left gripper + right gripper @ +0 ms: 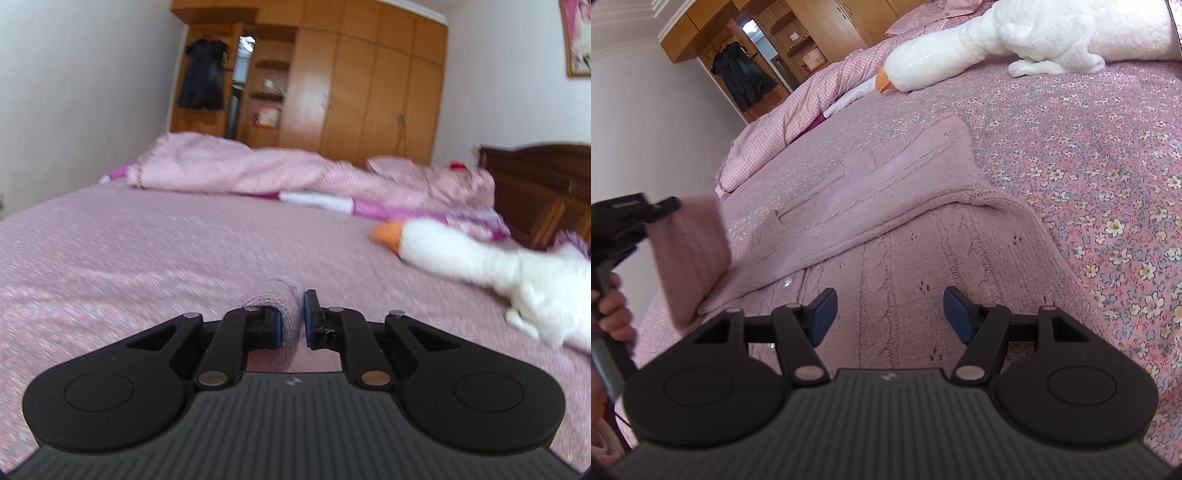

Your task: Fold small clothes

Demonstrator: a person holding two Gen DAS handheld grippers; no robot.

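Pink cable-knit sweater (pixel 886 206) lying spread across a floral bedspread (pixel 1108 177), one sleeve (pixel 687 258) being lifted off the fabric at the left. Left gripper (pixel 291 317) pinching that knitted sleeve between nearly closed blue pads (pixel 275 325), a roll of the pink knit bulging up past the fingertips. Right gripper (pixel 889 314) hovering over the sweater's cabled front, blue pads spread wide and gripping nothing. Hand (pixel 613 314) wrapping the left tool's handle at the frame's left edge. White plush goose (pixel 979 40) resting beyond the sweater, well apart from it, orange beak pointing toward a rumpled pink checked quilt (pixel 258 170). Wooden wardrobe (pixel 369 85) filling the far wall.
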